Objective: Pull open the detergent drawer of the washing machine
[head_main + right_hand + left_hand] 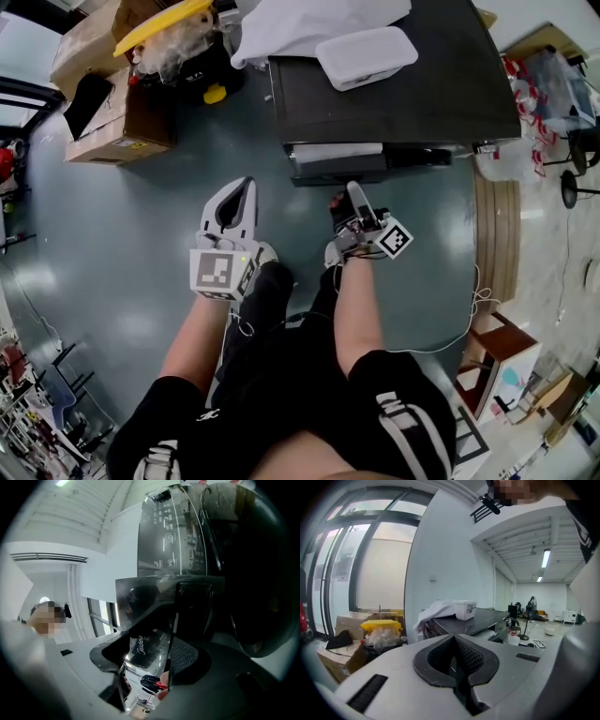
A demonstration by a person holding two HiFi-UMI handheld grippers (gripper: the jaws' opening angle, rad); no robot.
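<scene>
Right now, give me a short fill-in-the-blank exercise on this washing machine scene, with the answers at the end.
1. The right gripper is closed on the front of the detergent ____ of the washing machine.
2. The left gripper holds nothing, and its jaws are ____.
3. The lidded box on top of the machine is ____ in colour.
4. The bin lid by the cardboard boxes is ____.

Answers: drawer; shut; white; yellow.

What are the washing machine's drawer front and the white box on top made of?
The drawer front looks like glossy dark plastic, since it mirrors the room like glass. The box looks like smooth white plastic with rounded corners, though I can't be sure.
</scene>
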